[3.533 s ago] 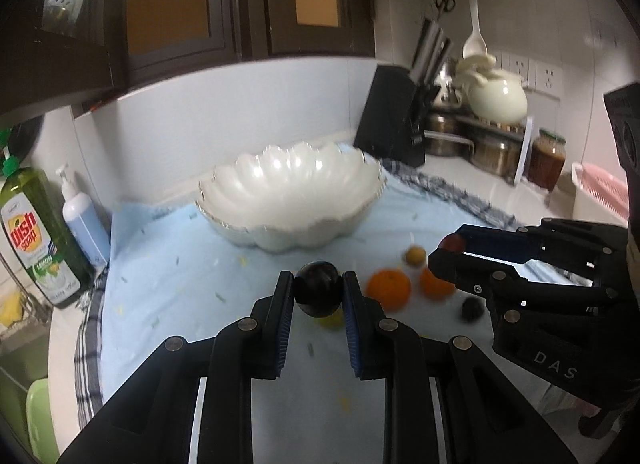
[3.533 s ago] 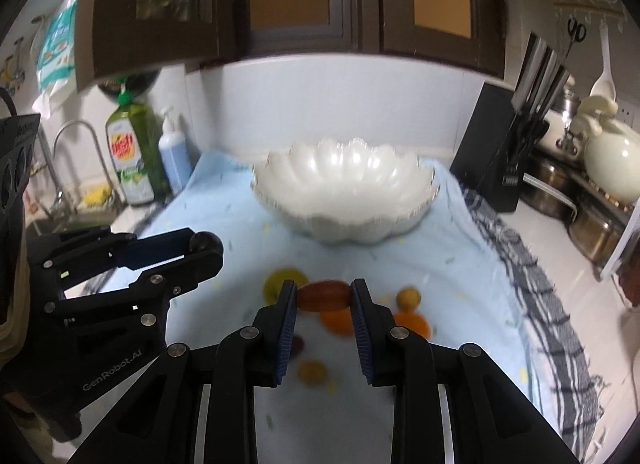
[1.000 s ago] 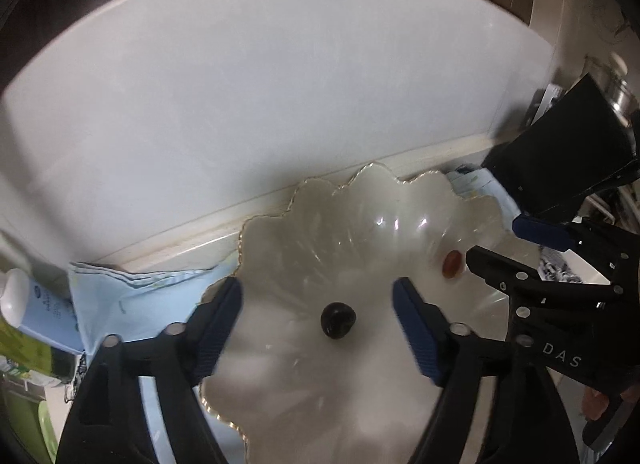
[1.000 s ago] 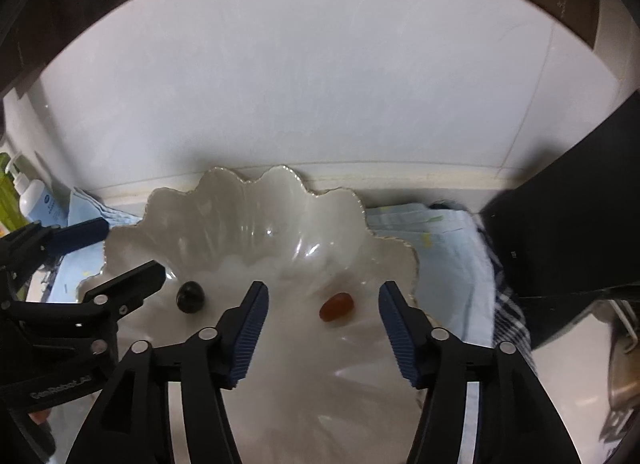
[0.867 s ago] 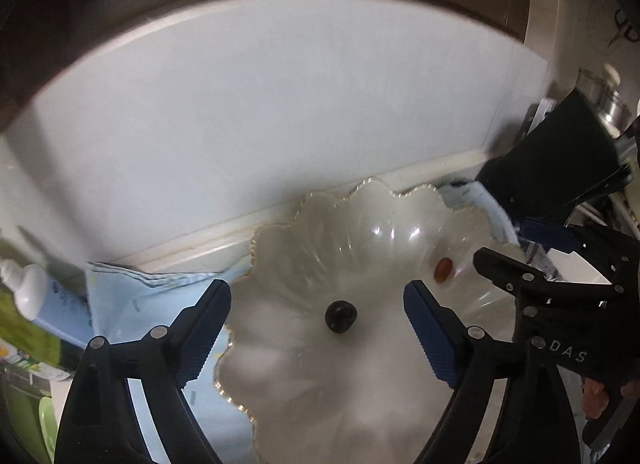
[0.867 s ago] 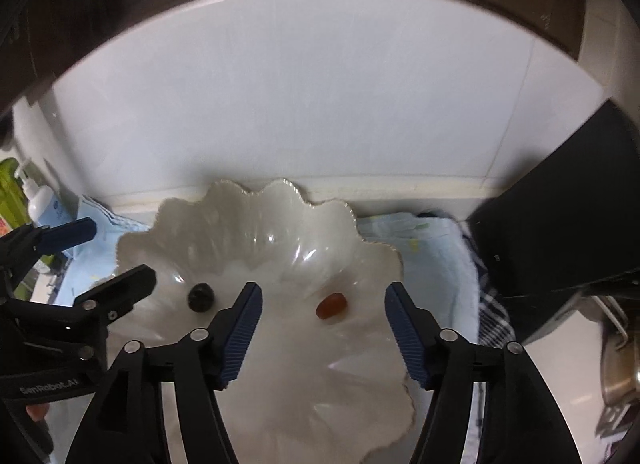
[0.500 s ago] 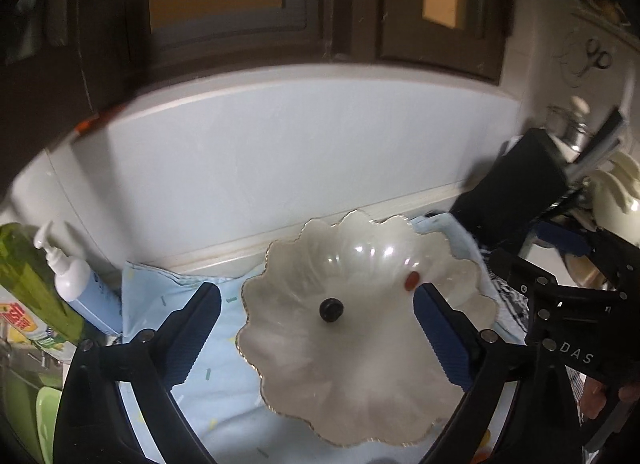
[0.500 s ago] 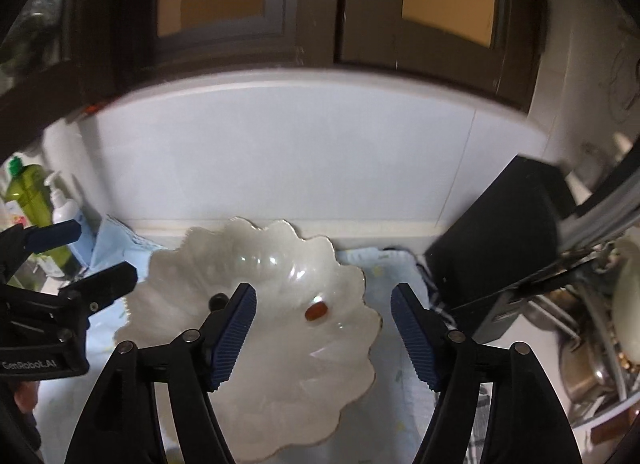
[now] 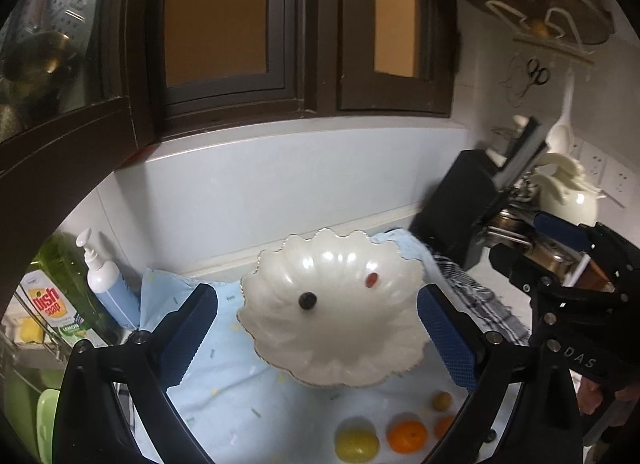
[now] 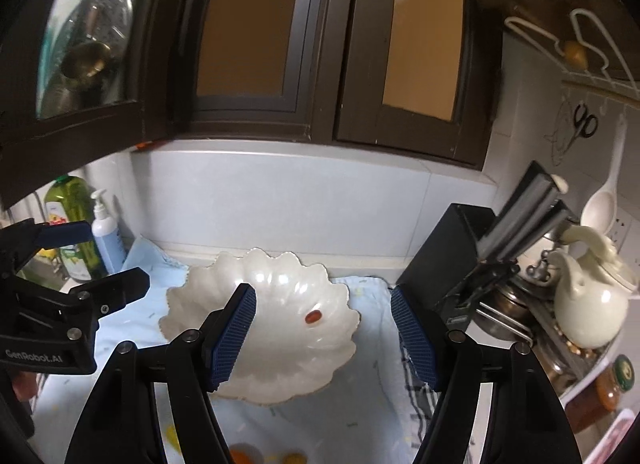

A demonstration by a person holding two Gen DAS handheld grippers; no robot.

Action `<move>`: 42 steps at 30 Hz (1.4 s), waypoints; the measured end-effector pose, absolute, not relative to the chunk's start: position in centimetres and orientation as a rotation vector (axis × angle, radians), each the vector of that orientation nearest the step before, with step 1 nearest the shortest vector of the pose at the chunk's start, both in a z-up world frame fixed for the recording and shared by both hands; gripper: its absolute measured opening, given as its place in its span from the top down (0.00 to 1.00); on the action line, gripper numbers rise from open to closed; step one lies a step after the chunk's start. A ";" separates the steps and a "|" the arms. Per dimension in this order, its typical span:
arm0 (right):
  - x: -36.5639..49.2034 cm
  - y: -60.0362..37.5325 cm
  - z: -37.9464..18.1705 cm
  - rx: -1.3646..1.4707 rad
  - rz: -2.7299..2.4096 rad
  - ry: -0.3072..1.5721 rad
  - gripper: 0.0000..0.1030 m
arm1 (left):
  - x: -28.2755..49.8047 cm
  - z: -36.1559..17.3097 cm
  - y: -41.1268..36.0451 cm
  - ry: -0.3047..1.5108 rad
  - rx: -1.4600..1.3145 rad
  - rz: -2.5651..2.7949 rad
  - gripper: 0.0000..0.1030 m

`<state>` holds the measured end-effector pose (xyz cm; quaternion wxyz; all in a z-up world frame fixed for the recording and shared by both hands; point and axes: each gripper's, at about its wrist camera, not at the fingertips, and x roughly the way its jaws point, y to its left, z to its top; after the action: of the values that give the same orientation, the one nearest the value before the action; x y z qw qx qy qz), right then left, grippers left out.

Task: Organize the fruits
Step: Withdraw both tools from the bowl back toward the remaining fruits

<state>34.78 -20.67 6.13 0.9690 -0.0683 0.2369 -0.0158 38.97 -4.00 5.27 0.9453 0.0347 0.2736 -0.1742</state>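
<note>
Left gripper (image 9: 318,338): jaws have just been opening and now stand wide, nothing between the pads, poised above the cloth in front of the bowl.
Right gripper (image 10: 324,334): jaws spread too, less far, having opened a little more just now; empty as well.
Fruit left on the cloth: in the left view a yellow fruit (image 9: 356,443), an orange (image 9: 406,437) and a small tan fruit (image 9: 441,401) lie near the lens, outside the bowl.
Scalloped white bowl (image 9: 332,348): sits further back on the pale blue cloth (image 9: 224,392), holding a dark round fruit (image 9: 308,300) and a small red fruit (image 9: 372,279), apart from each other.
Step in hand: two pieces are in and both tools are free, so I judge this the gap between drops.
Next move: it calls for dipping back toward the near fruits and closing on one each.
View difference: the right view shows the red fruit, but its own finger hides the dark one; it also takes in the knife block (image 10: 444,264) and cream jug (image 10: 588,304) clearly.
</note>
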 end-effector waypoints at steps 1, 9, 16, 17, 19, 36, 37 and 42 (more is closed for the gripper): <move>33.9 -20.5 6.2 -0.139 -0.030 0.472 0.31 | 38.4 5.3 -3.9 0.554 0.071 -0.360 0.01; 28.9 -19.7 6.3 -0.151 -0.027 0.440 0.31 | 33.6 5.7 -3.7 0.526 0.106 -0.400 0.01; 25.5 -19.8 6.0 -0.140 -0.044 0.417 0.31 | 29.8 5.7 -3.5 0.496 0.134 -0.400 0.01; 25.0 -19.8 5.9 -0.142 -0.048 0.418 0.31 | 29.3 5.6 -3.5 0.497 0.138 -0.402 0.01; 24.3 -19.9 5.7 -0.142 -0.050 0.424 0.31 | 28.6 5.4 -3.5 0.500 0.141 -0.402 0.01; 20.6 -20.6 0.8 -0.074 -0.005 0.579 0.31 | 24.8 -0.1 -4.6 0.589 0.226 -0.402 0.01; 20.5 -20.7 0.4 -0.063 0.002 0.592 0.31 | 24.6 -0.5 -4.7 0.587 0.236 -0.403 0.01; 20.1 -20.7 -1.4 -0.061 0.021 0.642 0.31 | 23.8 -2.2 -5.2 0.597 0.254 -0.417 0.01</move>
<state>20.11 -20.70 -1.39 0.9484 -0.0300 0.3154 0.0104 23.79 -5.23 -2.18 0.9266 0.1239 0.2910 -0.2035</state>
